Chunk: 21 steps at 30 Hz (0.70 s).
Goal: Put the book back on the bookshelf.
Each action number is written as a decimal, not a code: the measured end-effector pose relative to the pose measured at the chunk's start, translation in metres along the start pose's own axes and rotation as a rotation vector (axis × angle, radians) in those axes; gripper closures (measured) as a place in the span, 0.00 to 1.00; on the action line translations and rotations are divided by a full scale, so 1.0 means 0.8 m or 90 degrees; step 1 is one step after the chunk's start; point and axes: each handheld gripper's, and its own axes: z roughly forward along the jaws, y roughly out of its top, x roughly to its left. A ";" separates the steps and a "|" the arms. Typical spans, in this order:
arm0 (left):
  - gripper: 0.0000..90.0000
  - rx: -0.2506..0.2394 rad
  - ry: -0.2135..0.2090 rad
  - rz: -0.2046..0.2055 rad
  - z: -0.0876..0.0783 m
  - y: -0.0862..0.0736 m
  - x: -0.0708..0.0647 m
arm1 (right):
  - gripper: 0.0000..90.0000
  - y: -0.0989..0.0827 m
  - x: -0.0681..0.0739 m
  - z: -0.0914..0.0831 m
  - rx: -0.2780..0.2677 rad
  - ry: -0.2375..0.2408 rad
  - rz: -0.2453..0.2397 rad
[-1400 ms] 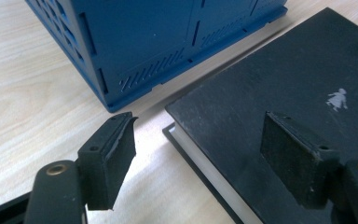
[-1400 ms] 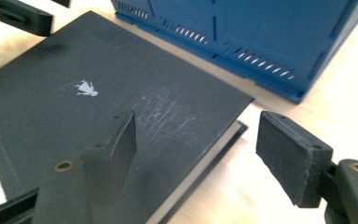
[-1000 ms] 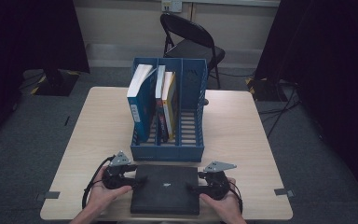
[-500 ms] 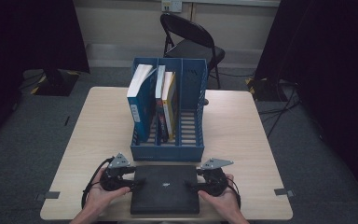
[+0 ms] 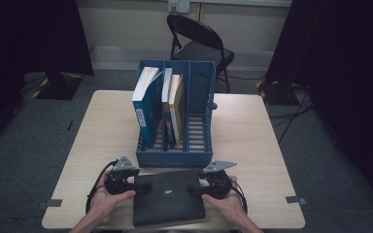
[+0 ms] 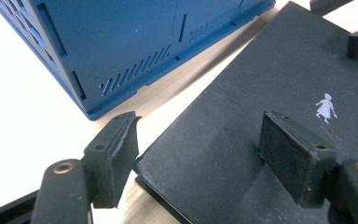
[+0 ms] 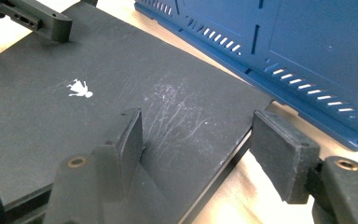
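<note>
Both hands have shifted only slightly since a second ago, settling at the short ends of the black book (image 5: 169, 196), which lies flat on the table (image 5: 272, 145) just in front of the blue file rack (image 5: 175, 158). At the book's left end, the left tool (image 5: 137, 185) straddles a corner, its jaws apart and lately widening, pads not pressing. At the book's right end, the right tool (image 5: 198, 188) likewise stands apart around the edge, not clamped.
</note>
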 end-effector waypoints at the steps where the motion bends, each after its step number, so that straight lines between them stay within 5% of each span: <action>1: 0.36 -0.004 0.003 0.004 0.000 0.000 -0.002 | 0.39 0.001 0.000 0.001 -0.002 0.000 -0.002; 10: 0.44 0.005 -0.011 0.027 -0.001 0.000 -0.016 | 0.43 0.014 0.002 0.013 0.004 0.008 -0.020; 21: 0.47 0.033 -0.069 0.036 -0.008 -0.005 -0.021 | 0.46 0.027 0.008 0.029 0.005 0.026 -0.038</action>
